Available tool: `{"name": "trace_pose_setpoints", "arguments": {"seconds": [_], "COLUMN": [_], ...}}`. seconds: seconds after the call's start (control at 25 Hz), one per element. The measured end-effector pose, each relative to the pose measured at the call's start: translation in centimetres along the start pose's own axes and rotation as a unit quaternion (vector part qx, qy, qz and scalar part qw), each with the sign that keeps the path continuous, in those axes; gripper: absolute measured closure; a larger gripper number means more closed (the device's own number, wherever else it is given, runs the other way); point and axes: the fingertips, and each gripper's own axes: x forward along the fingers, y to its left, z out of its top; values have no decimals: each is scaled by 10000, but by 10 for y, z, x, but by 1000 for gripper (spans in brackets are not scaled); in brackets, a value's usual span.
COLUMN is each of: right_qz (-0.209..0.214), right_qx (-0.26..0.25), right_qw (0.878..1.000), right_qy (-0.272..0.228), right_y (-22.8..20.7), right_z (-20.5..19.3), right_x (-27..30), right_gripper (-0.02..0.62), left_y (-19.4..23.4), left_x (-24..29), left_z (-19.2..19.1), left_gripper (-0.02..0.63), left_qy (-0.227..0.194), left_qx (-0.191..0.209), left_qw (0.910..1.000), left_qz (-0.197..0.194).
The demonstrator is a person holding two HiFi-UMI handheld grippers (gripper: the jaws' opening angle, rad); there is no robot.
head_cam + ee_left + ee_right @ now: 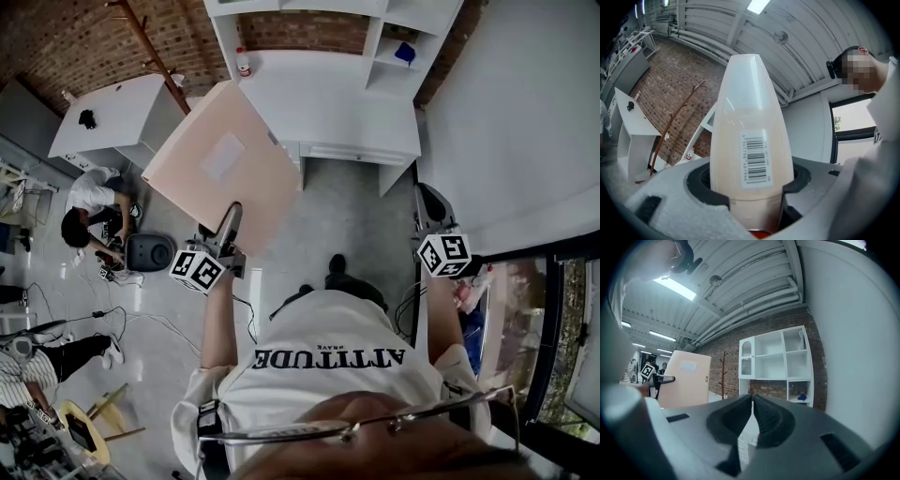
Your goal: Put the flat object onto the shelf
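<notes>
The flat object (225, 164) is a large pale peach panel with a white label, held up edge-on in front of me. My left gripper (225, 236) is shut on its lower edge. In the left gripper view the panel (752, 136) rises between the jaws and shows a barcode sticker. My right gripper (424, 214) hangs off to the right, shut and holding nothing; its fingertips (753, 401) meet. The white shelf unit (328, 94) stands ahead against the brick wall, with open compartments (773, 362). The panel (684, 378) appears to the left of that unit in the right gripper view.
A red-capped bottle (243, 62) stands on the unit's desk top and a blue item (405, 52) sits in a right cubby. A coat stand (155, 52), a white table (112, 117) and a seated person (89, 211) are at left. A white wall (516, 122) is on the right.
</notes>
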Motion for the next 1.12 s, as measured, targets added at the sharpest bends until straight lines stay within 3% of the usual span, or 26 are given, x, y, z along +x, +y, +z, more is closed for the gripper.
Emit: {"name": "trace_pose_setpoints", "arguments": {"seconds": [0.48, 1.12], "right_qz": [50, 254], "right_qx": [-7, 124], "right_qw": [10000, 9995], "right_qy": [82, 148], "right_y": [-12, -95], "right_z": [-7, -21], "right_x": [27, 158], "right_gripper": [563, 563], "left_y": [10, 53], "left_x": [22, 146], "left_z": [-3, -14], "left_gripper": [314, 314], "left_qy": [13, -23], "left_qx": [2, 101], "left_qw": [10000, 9997], "left_qz": [69, 210]}}
